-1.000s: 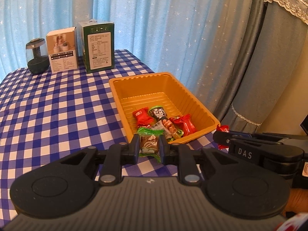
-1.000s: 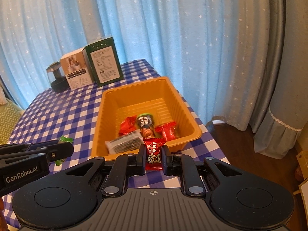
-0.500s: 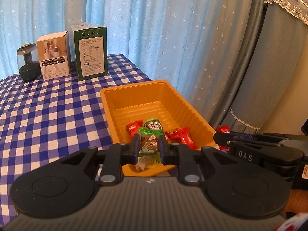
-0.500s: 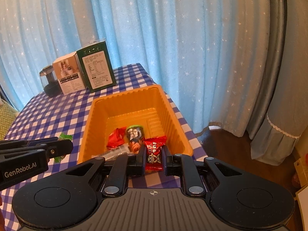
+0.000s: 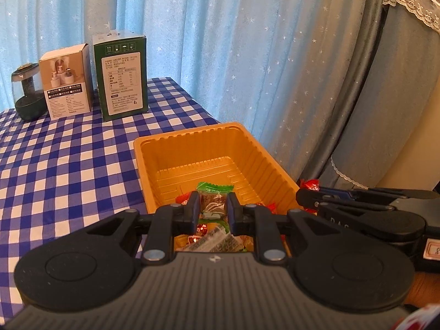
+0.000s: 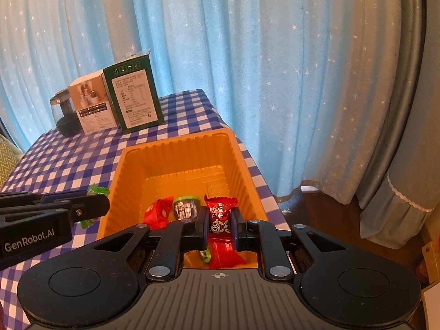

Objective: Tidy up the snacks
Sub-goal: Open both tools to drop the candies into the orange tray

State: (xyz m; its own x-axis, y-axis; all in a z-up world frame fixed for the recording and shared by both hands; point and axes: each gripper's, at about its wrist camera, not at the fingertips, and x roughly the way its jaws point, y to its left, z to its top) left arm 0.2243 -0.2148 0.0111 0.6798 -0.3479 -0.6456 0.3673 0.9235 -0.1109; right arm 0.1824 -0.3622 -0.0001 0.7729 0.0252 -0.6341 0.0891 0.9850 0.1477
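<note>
Several wrapped snacks are already lying in the ribbed orange plastic tray (image 6: 242, 162), while the left gripper (image 5: 211, 209) is clamping a green-wrapped candy (image 5: 214, 199) and the right gripper (image 6: 218, 220) a red-wrapped candy (image 6: 220, 211) above it, both unreleased.

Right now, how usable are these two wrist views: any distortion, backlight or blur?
Left wrist view: fisheye bends the curtain folds; backlit, yet the green snack in the left gripper is sharp. Right wrist view: dark vignette corners, strong bending; the red snack in the right gripper reads clearly, orange tray evenly lit.
</note>
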